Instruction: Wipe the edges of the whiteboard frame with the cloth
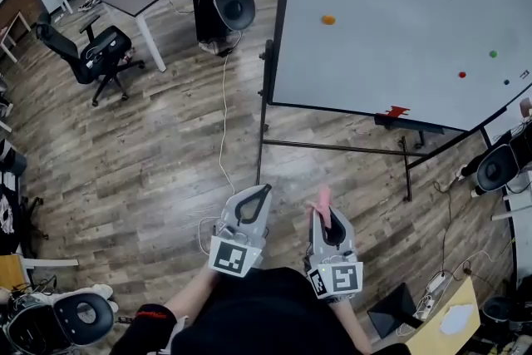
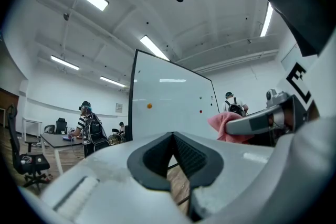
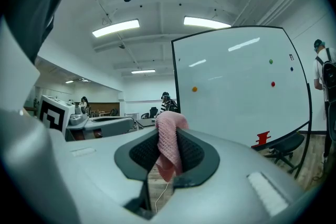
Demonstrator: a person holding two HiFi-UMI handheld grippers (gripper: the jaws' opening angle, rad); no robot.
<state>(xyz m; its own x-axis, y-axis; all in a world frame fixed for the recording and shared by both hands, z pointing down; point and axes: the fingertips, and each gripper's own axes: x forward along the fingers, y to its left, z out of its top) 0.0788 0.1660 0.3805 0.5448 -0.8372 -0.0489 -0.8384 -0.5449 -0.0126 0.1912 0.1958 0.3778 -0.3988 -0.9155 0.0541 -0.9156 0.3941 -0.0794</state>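
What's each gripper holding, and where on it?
Right gripper: pink cloth, pinched mid-length, a tuft above the jaws, the rest hanging below. Left gripper: nothing, jaws together.

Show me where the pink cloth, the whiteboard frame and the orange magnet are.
pink cloth point(image 3: 168, 144), right gripper view, middle of the hanging fold.
whiteboard frame point(image 1: 283, 12), head view, its black left edge.
orange magnet point(image 1: 328, 19), head view, its centre, on the white board face.

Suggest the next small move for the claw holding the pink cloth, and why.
Probably carry the right claw forward to the white whiteboard's black frame. The pink knitted cloth is clamped in its jaws, but it hangs well short of the frame and touches nothing.
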